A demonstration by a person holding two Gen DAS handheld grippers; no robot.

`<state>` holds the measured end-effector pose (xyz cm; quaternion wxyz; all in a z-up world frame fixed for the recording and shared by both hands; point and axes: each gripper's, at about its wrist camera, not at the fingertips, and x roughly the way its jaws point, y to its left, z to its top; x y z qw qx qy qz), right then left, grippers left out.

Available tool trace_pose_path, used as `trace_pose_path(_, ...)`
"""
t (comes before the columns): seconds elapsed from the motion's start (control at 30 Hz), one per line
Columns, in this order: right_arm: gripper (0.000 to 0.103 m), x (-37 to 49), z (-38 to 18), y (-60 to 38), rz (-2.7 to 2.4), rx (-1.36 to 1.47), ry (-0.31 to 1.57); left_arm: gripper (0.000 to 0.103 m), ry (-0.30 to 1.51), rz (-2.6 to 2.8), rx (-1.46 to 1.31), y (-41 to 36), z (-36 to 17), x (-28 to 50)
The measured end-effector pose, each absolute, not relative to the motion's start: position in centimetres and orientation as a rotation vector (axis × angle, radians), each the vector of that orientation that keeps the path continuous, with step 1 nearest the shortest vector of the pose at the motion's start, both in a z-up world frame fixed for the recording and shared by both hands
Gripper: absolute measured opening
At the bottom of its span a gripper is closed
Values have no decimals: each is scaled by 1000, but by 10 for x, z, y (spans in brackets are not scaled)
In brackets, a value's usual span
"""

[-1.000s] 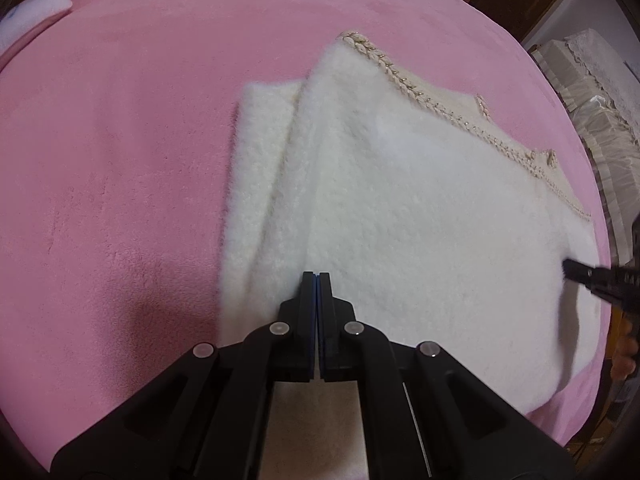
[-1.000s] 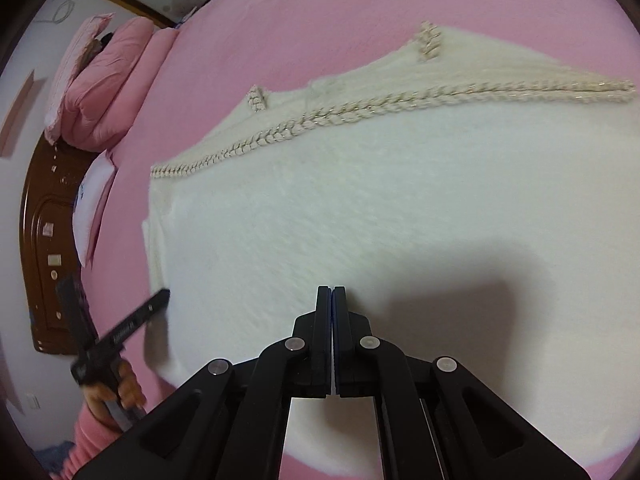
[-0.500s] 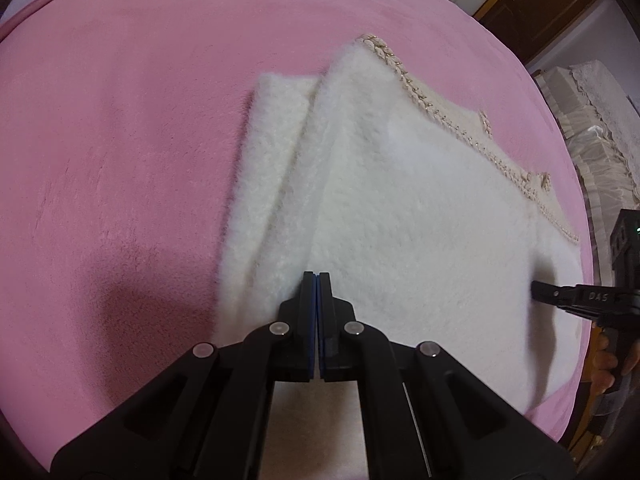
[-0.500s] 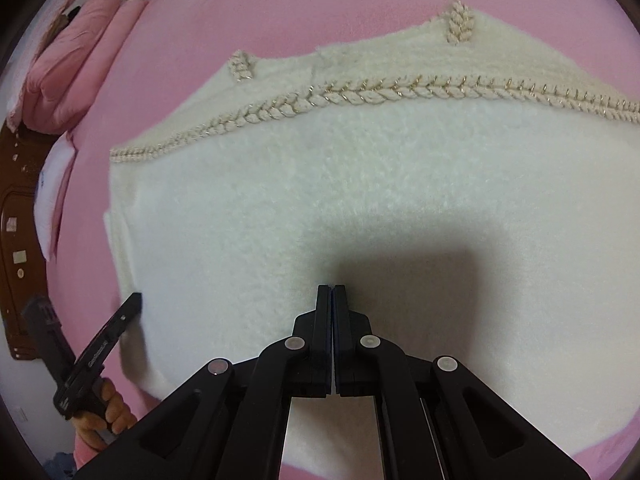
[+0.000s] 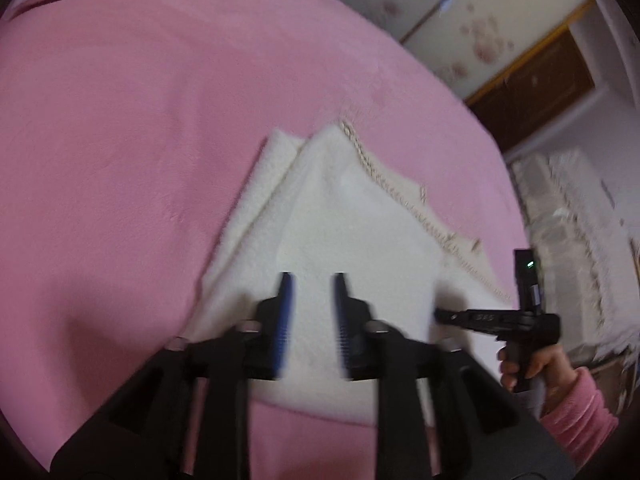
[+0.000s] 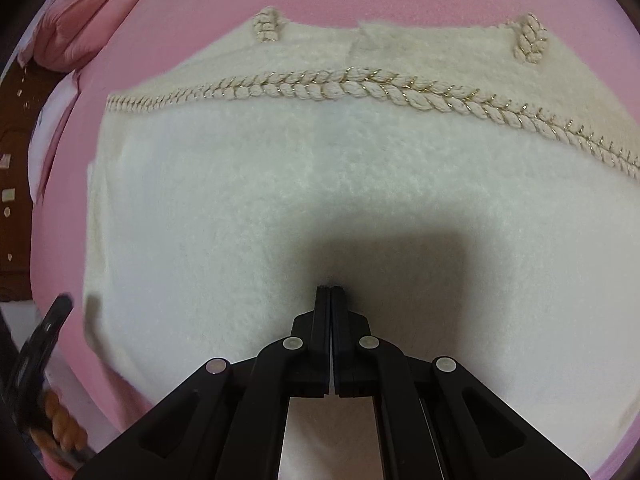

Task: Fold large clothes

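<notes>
On the pink bed (image 5: pixel 160 128) lies the garment (image 5: pixel 352 232), a white fleecy piece folded into a rough rectangle, with a narrower under-layer (image 5: pixel 256 196) showing along its edge at about 10 o'clock in the left wrist view and a braided trim (image 6: pixel 352 86) running along its far edge. The left hand-held gripper (image 5: pixel 311 292) hangs above the near part of the garment with its jaws at a middling gap; they have just been opening, and nothing sits between them, the fleece lying free below the blue pads (image 5: pixel 285 312). That reads as a release: the fold on this side looks laid down and let go. At 3 o'clock in the same view the right hand-held gripper (image 5: pixel 442 314) reaches in over the garment's right side, held by a hand (image 5: pixel 532 364) in a pink sleeve (image 5: pixel 580 412). From its own camera the right hand-held gripper (image 6: pixel 331 290) has its jaws pressed together with no cloth visibly caught, its tips pointing steeply down at the middle of the fleece, either just touching it or just above; I cannot tell which. It looks like pressing or smoothing the folded stack, so the task seems well along, with one more fold or a tidying pass possibly left. A next move would call for the left jaws to come down on the loose edge at 10 o'clock, taking both layers together so the under-layer does not slide out, while the right holds the stack flat.
</notes>
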<state>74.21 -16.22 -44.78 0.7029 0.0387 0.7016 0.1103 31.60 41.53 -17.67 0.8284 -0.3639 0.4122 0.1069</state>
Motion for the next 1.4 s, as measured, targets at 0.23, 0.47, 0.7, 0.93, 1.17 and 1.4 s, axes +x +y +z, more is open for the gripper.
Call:
trace_pose_path(0.23, 0, 744, -448, -174, 289, 145, 1564, 63, 916, 369, -1054, 417, -211, 264)
trace_pose_path(0.47, 0, 735, -445, -171, 280, 103, 1529, 64, 925, 394, -1155, 412, -260, 277)
trace_pose_path(0.7, 0, 725, -444, -154, 241, 5, 1471, 64, 965, 575, -1070, 399, -273, 320)
trace_pose_path(0.93, 0, 715, -441, -144, 202, -38, 1427, 18, 882, 696, -911, 366, -244, 322)
trace_pose_path(1.17, 0, 700, -441, -127, 190, -58, 1394, 14, 766, 696, -622, 317, -170, 333)
trace_pose_path(1.4, 0, 685, -435, -141, 225, 66, 1355, 13, 612, 454, -296, 205, -71, 344)
